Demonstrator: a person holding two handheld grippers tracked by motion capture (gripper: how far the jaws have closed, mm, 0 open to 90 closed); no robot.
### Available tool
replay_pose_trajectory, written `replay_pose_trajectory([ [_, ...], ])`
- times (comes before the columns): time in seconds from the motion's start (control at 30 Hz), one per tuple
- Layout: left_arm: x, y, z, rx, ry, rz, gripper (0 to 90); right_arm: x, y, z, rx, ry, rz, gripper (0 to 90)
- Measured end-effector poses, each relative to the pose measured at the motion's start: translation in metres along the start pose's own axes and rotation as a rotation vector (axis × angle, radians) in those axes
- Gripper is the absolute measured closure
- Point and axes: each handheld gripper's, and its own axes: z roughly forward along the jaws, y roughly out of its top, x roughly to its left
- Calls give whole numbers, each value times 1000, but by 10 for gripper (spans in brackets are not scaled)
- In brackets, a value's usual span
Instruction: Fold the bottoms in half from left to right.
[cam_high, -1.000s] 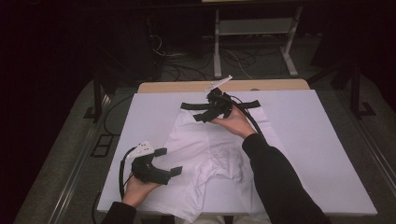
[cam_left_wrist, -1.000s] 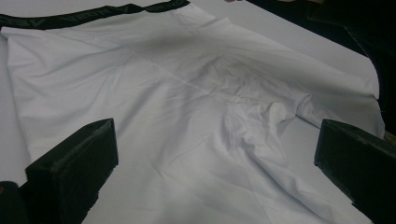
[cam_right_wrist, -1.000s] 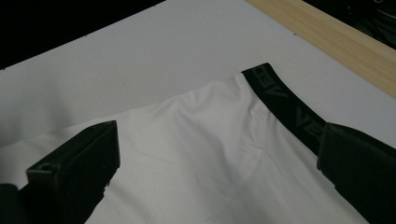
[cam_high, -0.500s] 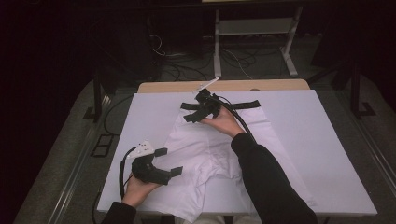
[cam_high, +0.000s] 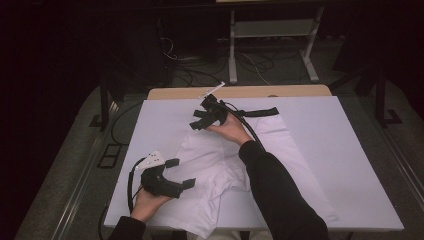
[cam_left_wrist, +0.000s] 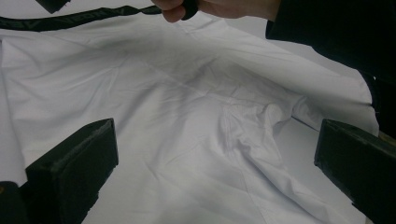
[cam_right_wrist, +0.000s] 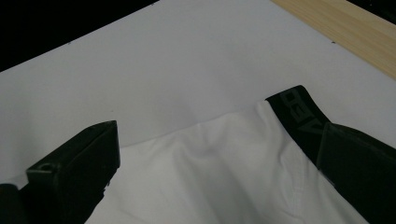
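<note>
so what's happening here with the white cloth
A person at a table is working on white shorts with a black waistband, a gripper in each hand. The right gripper is at the far left corner of the shorts, near the waistband's end, jaws open and not clamped on anything. The left gripper is at the near left part of the shorts, also open, with crumpled fabric between and beyond its jaws. The shorts lie mostly flat, with folds near the middle.
</note>
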Motion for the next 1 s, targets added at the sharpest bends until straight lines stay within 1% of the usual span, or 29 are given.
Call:
replay_pose_trajectory([
  [0.3, 0, 0, 0, -3, -4, -1, 0, -3, 8, 13, 6, -2, -4, 0],
  [0.7, 0, 0, -1, -6, -8, -2, 0, -10, 18, 32, 2, -5, 13, 0],
  [0.77, 0, 0, -1, -7, -9, -1, 0, -11, 18, 36, 6, -11, 11, 18],
  [1.0, 0, 0, 0, -6, -12, -2, 0, -16, 16, 49, 18, -21, 17, 23],
])
